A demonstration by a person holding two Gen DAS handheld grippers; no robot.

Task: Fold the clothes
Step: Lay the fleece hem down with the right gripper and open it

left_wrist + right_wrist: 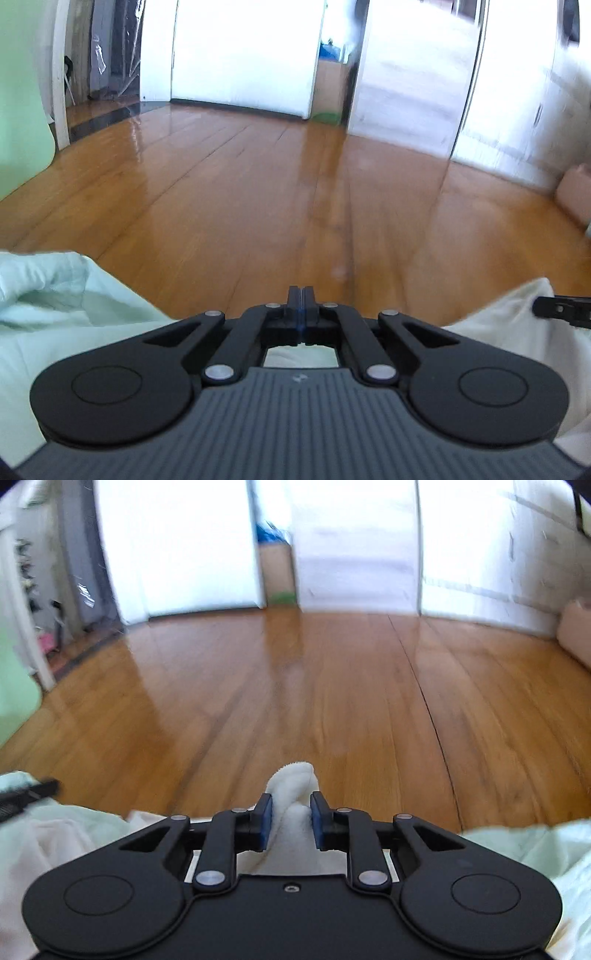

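While pinched, white cloth upright.

Glossy wooden floor, white doors, cardboard box beyond

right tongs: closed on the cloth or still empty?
Shut on the white cloth. In the right wrist view a bunched fold of it sits pinched between the right tongs, its tip poking out past both blue pads.

Blown-out white doors, glare on floor, motion blur, fisheye-bent edges
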